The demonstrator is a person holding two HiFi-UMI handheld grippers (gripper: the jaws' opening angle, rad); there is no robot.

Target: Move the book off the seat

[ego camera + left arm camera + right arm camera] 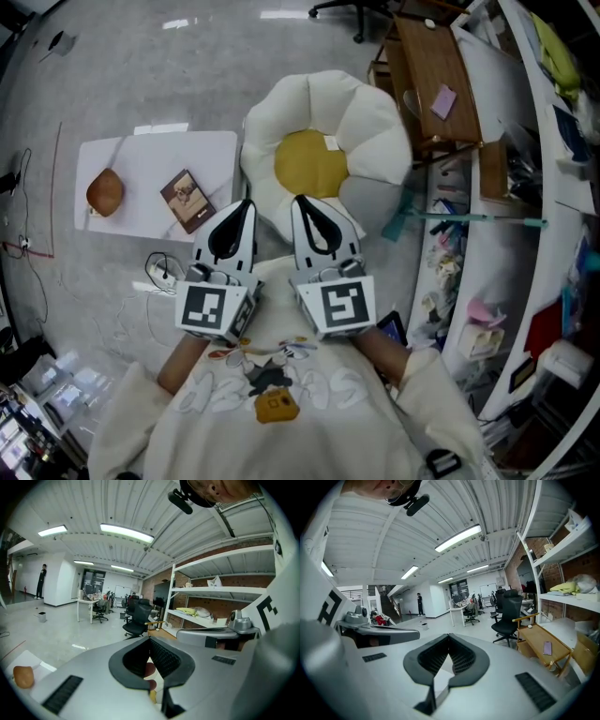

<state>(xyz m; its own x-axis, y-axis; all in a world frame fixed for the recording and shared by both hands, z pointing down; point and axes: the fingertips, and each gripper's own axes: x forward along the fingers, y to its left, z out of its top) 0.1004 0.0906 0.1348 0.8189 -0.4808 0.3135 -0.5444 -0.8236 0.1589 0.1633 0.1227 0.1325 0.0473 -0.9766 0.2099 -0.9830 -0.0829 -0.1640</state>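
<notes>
The book (188,200), small with a brown cover, lies on a low white table (155,155) left of the seat. The seat (375,131) is a white flower-shaped cushion with a yellow centre (310,162), and nothing lies on it. My left gripper (246,203) and right gripper (298,200) are held side by side close to the person's chest, tips over the cushion's near edge. Both are shut and hold nothing. The left gripper (150,638) and right gripper (449,635) views look out level across the room, jaws closed at the tips.
A brown round loaf-like object (105,191) sits on the white table's left part, also the loaf (23,677). A wooden desk (436,80) and crowded shelves (553,187) stand at the right. Cables and a plug strip (159,272) lie on the floor near left.
</notes>
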